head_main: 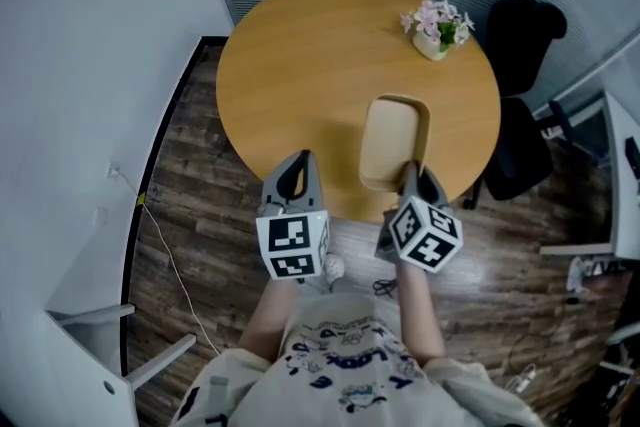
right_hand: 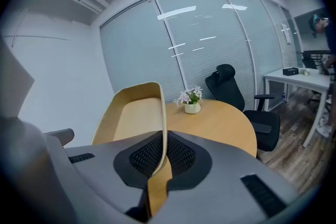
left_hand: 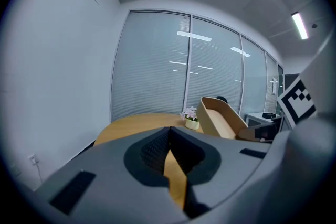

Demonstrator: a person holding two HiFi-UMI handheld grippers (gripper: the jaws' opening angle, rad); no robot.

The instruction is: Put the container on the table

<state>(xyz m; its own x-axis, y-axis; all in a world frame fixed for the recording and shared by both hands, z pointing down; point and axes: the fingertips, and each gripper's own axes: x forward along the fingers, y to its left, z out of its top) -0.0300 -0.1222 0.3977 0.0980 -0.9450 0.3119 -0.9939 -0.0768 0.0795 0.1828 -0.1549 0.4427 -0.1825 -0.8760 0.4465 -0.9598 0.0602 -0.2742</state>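
A tan oblong container [head_main: 392, 141] [right_hand: 135, 115] [left_hand: 219, 118] hangs over the near edge of the round wooden table [head_main: 300, 65]. My right gripper [head_main: 411, 177] [right_hand: 159, 162] is shut on the container's near rim, and the thin wall runs between its jaws. To the left, my left gripper [head_main: 295, 177] [left_hand: 168, 152] is shut with nothing in it, held over the table's near edge beside the container.
A small pot of pink flowers [head_main: 437, 27] [right_hand: 191, 101] stands at the table's far right. A black office chair [head_main: 520, 65] [right_hand: 236, 97] is at the right of the table. A white desk [head_main: 622, 175] lies further right. A wall [head_main: 80, 95] and window blinds close the left and back.
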